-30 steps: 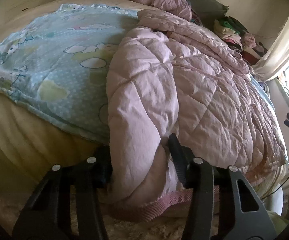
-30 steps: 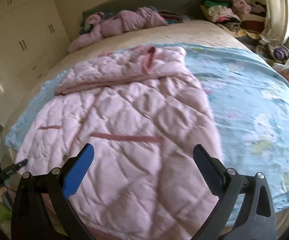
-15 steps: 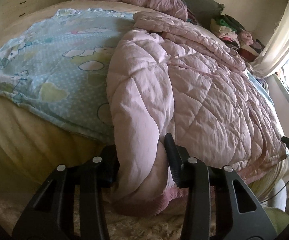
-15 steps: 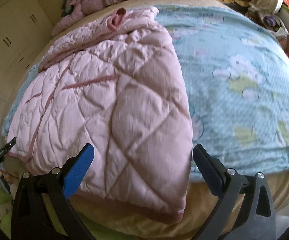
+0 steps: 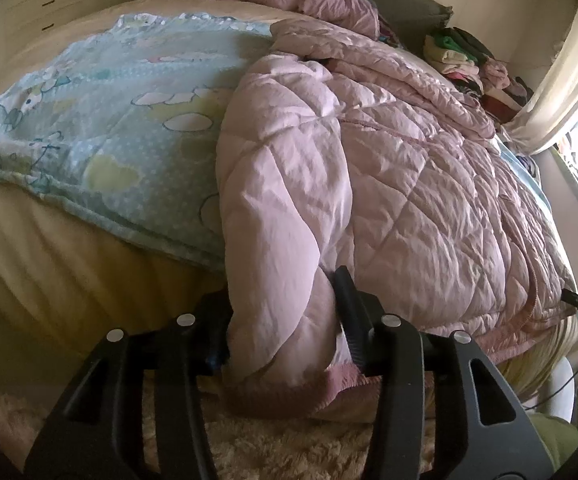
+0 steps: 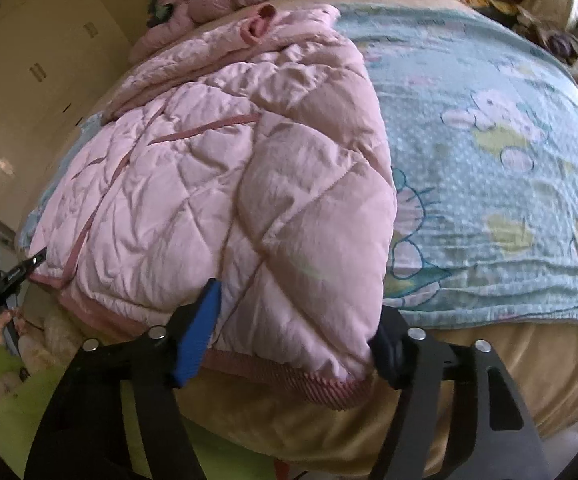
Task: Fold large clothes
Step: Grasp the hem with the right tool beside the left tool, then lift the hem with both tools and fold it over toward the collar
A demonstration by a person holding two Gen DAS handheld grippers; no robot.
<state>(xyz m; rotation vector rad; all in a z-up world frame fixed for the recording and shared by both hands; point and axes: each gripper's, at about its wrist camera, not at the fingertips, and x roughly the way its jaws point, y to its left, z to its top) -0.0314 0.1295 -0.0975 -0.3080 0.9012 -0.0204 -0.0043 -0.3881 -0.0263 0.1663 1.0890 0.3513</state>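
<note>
Now both grippers bracket hem corners of pink quilted jacket on bed. Left gripper pinches bunched hem between fingers; right gripper half-closed around corner, grip unconfirmed. Advice: seat right fingers past ribbed trim, lift evenly.

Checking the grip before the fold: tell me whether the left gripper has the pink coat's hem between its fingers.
Yes, the left gripper has its two fingers pressed on either side of the pink coat at its ribbed hem.
</note>
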